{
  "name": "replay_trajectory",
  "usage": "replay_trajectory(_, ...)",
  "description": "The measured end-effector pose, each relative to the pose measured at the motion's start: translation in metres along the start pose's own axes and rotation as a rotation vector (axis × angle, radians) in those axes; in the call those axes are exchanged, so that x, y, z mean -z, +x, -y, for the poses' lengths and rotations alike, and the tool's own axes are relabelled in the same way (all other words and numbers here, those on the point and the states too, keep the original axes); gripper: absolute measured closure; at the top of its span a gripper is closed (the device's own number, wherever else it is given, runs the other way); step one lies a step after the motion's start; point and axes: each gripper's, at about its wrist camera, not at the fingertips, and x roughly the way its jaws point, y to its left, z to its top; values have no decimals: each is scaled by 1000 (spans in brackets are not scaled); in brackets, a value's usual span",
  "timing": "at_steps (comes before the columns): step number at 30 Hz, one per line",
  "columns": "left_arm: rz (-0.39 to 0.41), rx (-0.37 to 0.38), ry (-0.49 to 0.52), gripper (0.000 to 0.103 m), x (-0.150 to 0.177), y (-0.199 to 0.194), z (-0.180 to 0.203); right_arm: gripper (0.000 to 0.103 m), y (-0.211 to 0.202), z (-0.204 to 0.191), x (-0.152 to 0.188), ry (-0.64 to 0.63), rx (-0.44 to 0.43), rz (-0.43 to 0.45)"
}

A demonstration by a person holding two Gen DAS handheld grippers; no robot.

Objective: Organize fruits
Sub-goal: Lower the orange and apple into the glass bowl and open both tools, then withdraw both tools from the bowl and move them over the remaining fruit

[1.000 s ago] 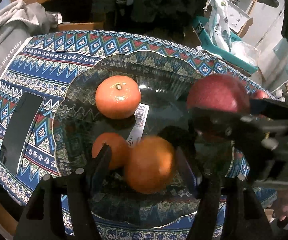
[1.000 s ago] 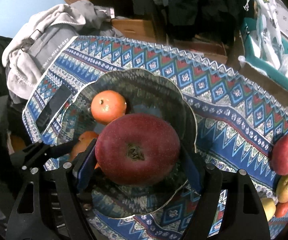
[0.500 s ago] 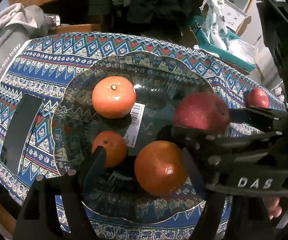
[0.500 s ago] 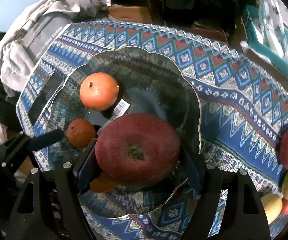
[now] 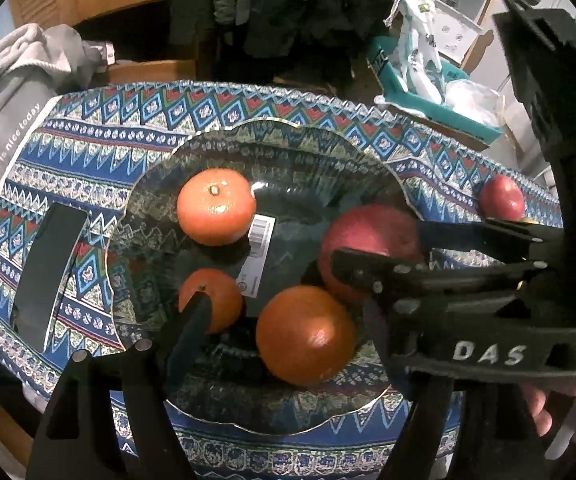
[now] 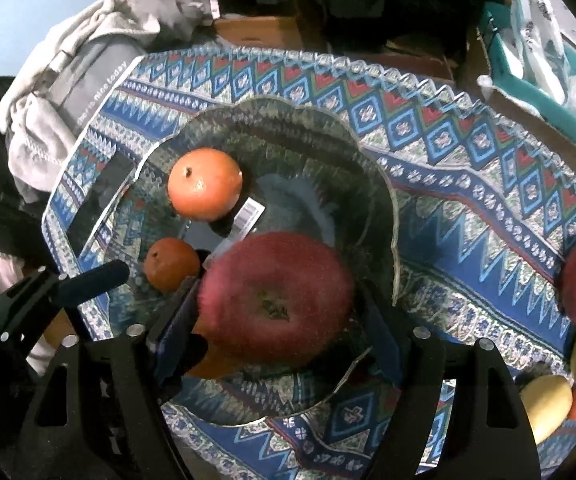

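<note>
In the glass bowl (image 5: 160,204) lie two oranges at left, then a larger orange (image 5: 303,334) between the jaws of the left gripper (image 5: 288,316), which stand apart from it, open. To its right, the right gripper (image 6: 276,312) clamps a red apple (image 6: 276,300) low over the bowl. Placing is in hand; next, part the jaws and lift clear
</note>
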Motion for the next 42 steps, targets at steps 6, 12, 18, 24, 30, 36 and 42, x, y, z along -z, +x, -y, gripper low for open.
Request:
replay_trajectory(6,34,-1,-3,23,-5,-15,3,25,-34,-9,-5,-16,17,94)
replay_trajectory(12,113,-15,5,23,-15,-44,8,25,-76,-20,-5,-58,109,209)
replay_trajectory(18,213,-27,36,23,-24,-80,21,25,-116,-24,-3,-88,167,317)
replay_trajectory(24,301,-44,90,23,-28,-110,39,25,-158,-22,0,-71,169,412)
replay_trajectory(30,353,-30,111,22,-34,-130,55,25,-201,-17,9,-72,207,508)
replay_trajectory(36,406,-15,139,22,-38,-151,73,25,-236,-6,26,-76,251,572)
replay_trajectory(42,439,12,174,22,-38,-164,94,26,-259,8,44,-59,276,601)
